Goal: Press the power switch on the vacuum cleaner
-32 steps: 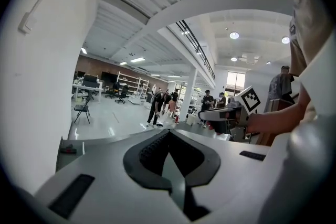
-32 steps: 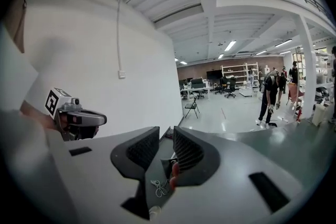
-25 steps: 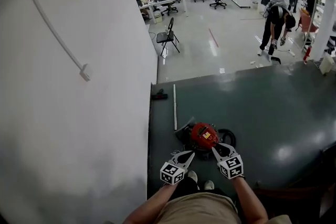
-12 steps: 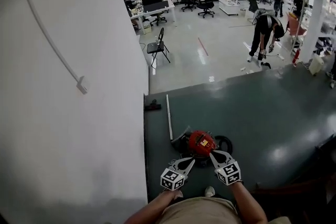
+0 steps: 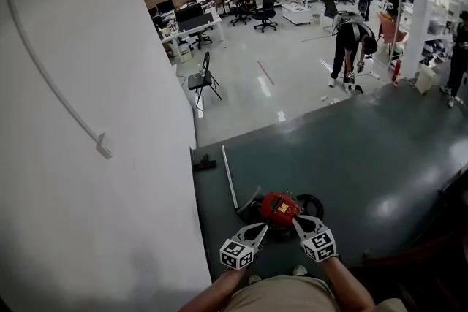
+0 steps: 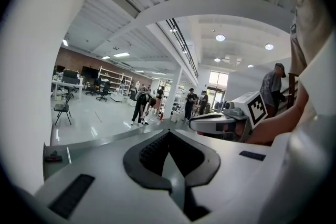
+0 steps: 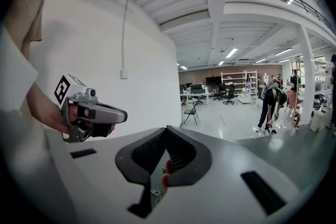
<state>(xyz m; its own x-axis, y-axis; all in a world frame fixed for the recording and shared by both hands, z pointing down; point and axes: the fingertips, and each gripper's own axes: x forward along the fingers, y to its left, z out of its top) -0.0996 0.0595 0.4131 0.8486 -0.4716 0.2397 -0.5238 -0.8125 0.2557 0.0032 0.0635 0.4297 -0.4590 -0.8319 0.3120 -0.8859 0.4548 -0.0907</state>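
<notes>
The vacuum cleaner (image 5: 279, 207) is a small red canister with black parts and a hose coil, standing on the dark green floor just ahead of my feet. Both grippers hover over its near side. My left gripper (image 5: 262, 228) points at it from the left with its jaws together, and my right gripper (image 5: 297, 221) points at it from the right, also shut. In the left gripper view my left gripper (image 6: 168, 134) holds nothing, and the right gripper (image 6: 223, 122) shows beside it. Through the pad gap of my right gripper (image 7: 167, 128) a sliver of the red vacuum cleaner (image 7: 166, 176) shows.
A white wall (image 5: 88, 157) rises close on the left. On the green floor (image 5: 380, 172) lie a white tube (image 5: 229, 176) and a small black part (image 5: 204, 164). Farther off stand a folding chair (image 5: 203, 80), desks, and a person bending over (image 5: 349, 40).
The head view has tilted up, so the vacuum cleaner and both grippers sit lower in the frame. The grippers stay shut at the vacuum cleaner's near side.
</notes>
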